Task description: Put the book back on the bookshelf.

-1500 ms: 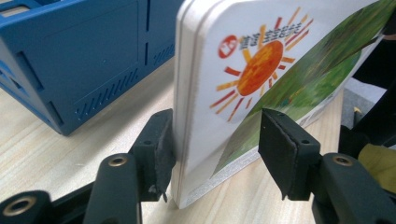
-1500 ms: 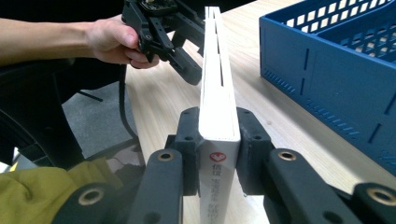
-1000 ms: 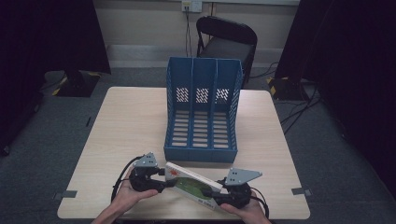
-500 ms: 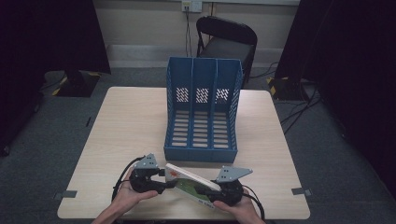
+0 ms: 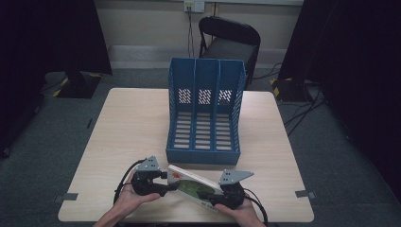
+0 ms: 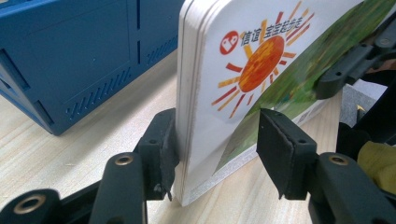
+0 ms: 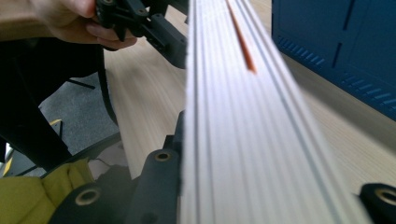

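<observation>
A thick white board book (image 5: 189, 185) with an orange sun and a green cover is held tilted near the table's front edge, between both grippers. My left gripper (image 5: 170, 186) is shut on its left end. In the left gripper view its pads (image 6: 163, 144) press the page edge and cover of the book (image 6: 224, 93). My right gripper (image 5: 204, 194) is shut on the right end. In the right gripper view the book's page edge (image 7: 233, 130) runs up between the jaws. A blue three-slot file holder (image 5: 204, 123) stands just behind.
The wooden table (image 5: 132, 123) has bare room left and right of the file holder. A black chair (image 5: 229, 40) stands beyond the far edge. Cables trail from both grippers toward the front edge. Dark floor surrounds the table.
My right gripper has edged a little to the left with its end of the book. The left gripper has stayed put.
</observation>
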Available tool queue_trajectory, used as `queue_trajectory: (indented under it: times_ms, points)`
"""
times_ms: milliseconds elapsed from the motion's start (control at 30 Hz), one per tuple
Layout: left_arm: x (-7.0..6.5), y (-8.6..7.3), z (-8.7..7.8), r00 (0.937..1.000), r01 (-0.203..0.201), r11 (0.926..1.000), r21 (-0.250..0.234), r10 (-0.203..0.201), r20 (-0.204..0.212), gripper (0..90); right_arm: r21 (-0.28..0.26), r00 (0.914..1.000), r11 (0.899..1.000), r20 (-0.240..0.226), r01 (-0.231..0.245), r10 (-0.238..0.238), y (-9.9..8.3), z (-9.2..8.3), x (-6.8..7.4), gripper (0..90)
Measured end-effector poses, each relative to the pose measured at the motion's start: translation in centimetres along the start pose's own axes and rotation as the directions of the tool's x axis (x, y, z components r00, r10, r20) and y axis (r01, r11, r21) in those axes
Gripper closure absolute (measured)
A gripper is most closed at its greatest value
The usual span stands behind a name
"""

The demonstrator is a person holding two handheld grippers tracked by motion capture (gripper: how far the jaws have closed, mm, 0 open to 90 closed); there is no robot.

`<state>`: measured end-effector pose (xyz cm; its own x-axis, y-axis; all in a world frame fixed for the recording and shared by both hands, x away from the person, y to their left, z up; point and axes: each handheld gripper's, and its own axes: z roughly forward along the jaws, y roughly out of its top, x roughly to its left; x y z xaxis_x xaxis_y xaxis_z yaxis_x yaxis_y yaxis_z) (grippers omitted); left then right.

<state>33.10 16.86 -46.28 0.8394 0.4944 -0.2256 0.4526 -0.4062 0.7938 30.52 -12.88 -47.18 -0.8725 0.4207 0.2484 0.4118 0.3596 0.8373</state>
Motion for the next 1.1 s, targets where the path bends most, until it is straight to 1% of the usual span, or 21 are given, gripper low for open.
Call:
queue_trajectory:
  times_ms: [67, 133, 233, 267, 333, 367, 400, 467, 500, 567, 667, 700, 767, 833, 867, 900, 933, 967, 1000, 1067, 1100]
  points:
    - [0.1, 0.0, 0.0, 1.0000, 0.000, 1.0000, 0.001, 0.000, 0.001, 48.7, 0.006, 1.0000, 1.000, 0.001, -0.008, 0.008, 0.0, 0.0, -0.1, 74.0]
    - [0.2, 0.1, 0.1, 1.0000, 0.007, 1.0000, 0.001, -0.007, 0.002, 48.7, 0.015, 1.0000, 1.000, 0.006, 0.003, -0.003, 0.1, 0.0, -0.1, 75.5]
    - [0.3, 0.1, 0.2, 0.9999, 0.009, 0.9999, 0.004, -0.009, 0.010, 43.2, 0.018, 0.9999, 1.000, 0.013, 0.010, -0.010, 0.3, 0.0, 0.1, 76.1]
    - [0.3, 0.0, 0.1, 1.0000, -0.006, 0.9999, 0.010, 0.006, -0.001, 43.1, 0.024, 0.9997, 1.000, 0.018, 0.015, -0.016, 0.4, 0.0, 0.2, 76.1]
    - [0.4, 0.0, -0.1, 0.9999, 0.011, 0.9999, 0.002, -0.011, -0.007, 40.1, 0.026, 0.9997, 1.000, 0.022, 0.006, -0.007, 0.4, 0.0, 0.3, 76.2]
    - [0.4, 0.0, -0.1, 0.9999, 0.011, 0.9999, 0.002, -0.011, -0.007, 37.9, 0.026, 0.9997, 1.000, 0.022, 0.006, -0.007, 0.4, 0.0, 0.3, 76.2]
    - [0.7, 0.1, -0.4, 0.9997, 0.023, 0.9997, -0.002, -0.023, -0.013, 37.9, 0.027, 0.9998, 1.000, 0.021, 0.002, -0.003, 0.5, 0.0, 0.3, 76.2]
    - [1.3, 0.1, -1.2, 0.9988, 0.045, 0.9987, -0.024, -0.045, -0.020, 33.0, 0.031, 0.9997, 0.999, 0.022, -0.008, 0.007, 0.6, -0.1, 0.2, 76.3]
    - [1.7, 0.1, -1.7, 0.9983, 0.050, 0.9983, -0.030, -0.051, -0.027, 31.6, 0.032, 0.9997, 0.999, 0.022, -0.011, 0.011, 0.6, -0.2, 0.2, 76.3]
    - [2.7, -0.1, -2.6, 0.9935, 0.092, 0.9939, -0.060, -0.096, -0.061, 27.6, 0.034, 0.9997, 0.999, 0.022, -0.011, 0.010, 0.6, -0.3, 0.2, 76.4]
    - [4.1, -0.8, -3.5, 0.9852, 0.106, 0.9936, -0.041, -0.110, -0.131, 26.0, 0.037, 0.9998, 0.999, 0.019, -0.003, 0.002, 0.7, -0.4, 0.3, 76.4]
    - [4.6, -1.0, -3.8, 0.9805, 0.119, 0.9923, -0.031, -0.123, -0.153, 25.1, 0.039, 0.9998, 0.999, 0.017, -0.003, 0.003, 0.7, -0.4, 0.3, 76.4]
    - [5.6, -1.3, -4.2, 0.9676, 0.148, 0.9886, -0.024, -0.150, -0.203, 24.5, 0.038, 0.9999, 0.999, 0.015, -0.005, 0.005, 0.8, -0.5, 0.3, 76.4]
    - [6.5, -1.7, -4.6, 0.9507, 0.182, 0.9830, -0.026, -0.182, -0.251, 24.5, 0.043, 0.9999, 0.999, 0.016, -0.005, 0.004, 0.9, -0.6, 0.4, 76.4]
    - [6.8, -1.8, -4.7, 0.9449, 0.194, 0.9809, -0.019, -0.192, -0.265, 24.7, 0.044, 0.9998, 0.999, 0.017, -0.008, 0.007, 0.9, -0.7, 0.5, 76.4]
    - [7.2, -2.0, -4.7, 0.9348, 0.207, 0.9782, -0.014, -0.202, -0.292, 24.8, 0.045, 0.9999, 0.999, 0.015, -0.005, 0.005, 0.9, -0.8, 0.5, 76.5]
    - [7.2, -2.0, -4.7, 0.9348, 0.207, 0.9782, -0.014, -0.202, -0.292, 25.2, 0.045, 0.9999, 0.999, 0.015, -0.005, 0.005, 0.9, -0.8, 0.5, 76.5]
    - [7.5, -2.2, -4.7, 0.9237, 0.212, 0.9773, -0.004, -0.202, -0.326, 25.2, 0.042, 0.9999, 0.999, 0.014, -0.005, 0.005, 0.9, -0.9, 0.5, 76.5]
    - [7.9, -2.4, -4.6, 0.9026, 0.226, 0.9741, 0.012, -0.205, -0.379, 26.6, 0.042, 0.9999, 0.999, 0.015, -0.006, 0.005, 1.0, -0.9, 0.5, 76.5]
    - [8.3, -2.6, -4.4, 0.8828, 0.220, 0.9748, 0.035, -0.184, -0.432, 26.0, 0.038, 0.9998, 0.999, 0.017, -0.005, 0.005, 1.0, -1.0, 0.5, 76.5]
    - [8.3, -2.6, -4.4, 0.8828, 0.220, 0.9748, 0.035, -0.184, -0.432, 25.6, 0.036, 0.9999, 0.999, 0.013, -0.004, 0.003, 1.1, -1.1, 0.5, 76.5]
